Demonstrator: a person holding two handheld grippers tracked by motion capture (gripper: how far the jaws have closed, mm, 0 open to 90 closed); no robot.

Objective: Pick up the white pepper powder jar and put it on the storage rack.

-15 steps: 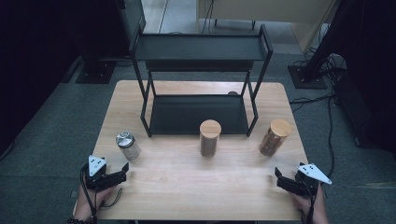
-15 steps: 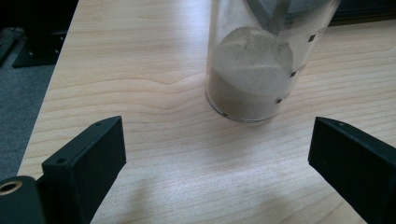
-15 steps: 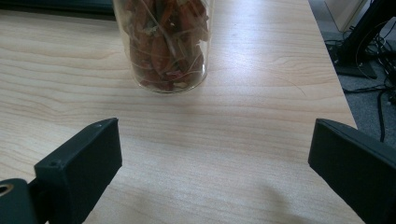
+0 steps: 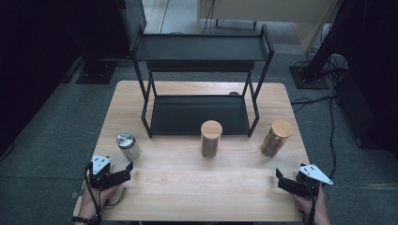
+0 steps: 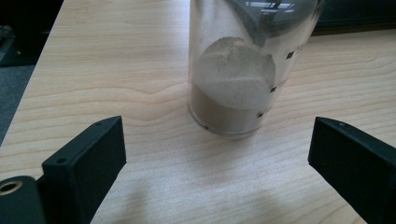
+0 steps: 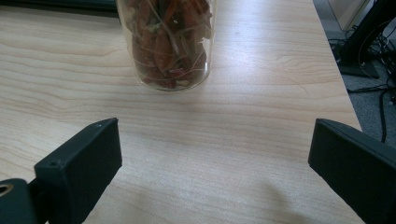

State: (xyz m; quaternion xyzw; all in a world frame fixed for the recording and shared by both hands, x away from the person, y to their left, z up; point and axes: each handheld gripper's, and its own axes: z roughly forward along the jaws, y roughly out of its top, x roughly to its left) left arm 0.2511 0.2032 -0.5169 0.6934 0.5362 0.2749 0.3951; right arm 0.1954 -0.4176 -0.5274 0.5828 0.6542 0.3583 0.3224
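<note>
Both tools sit low at the near edge of the counter, jaws spread wide, nothing between them. Left tool faces the metal-lidded jar of powder, just ahead and near. Right tool faces the wood-lidded jar of dried bits, a little farther off. Approach stage, I judge. Next: slide each tool forward until the jaws straddle its jar, then close.
</note>
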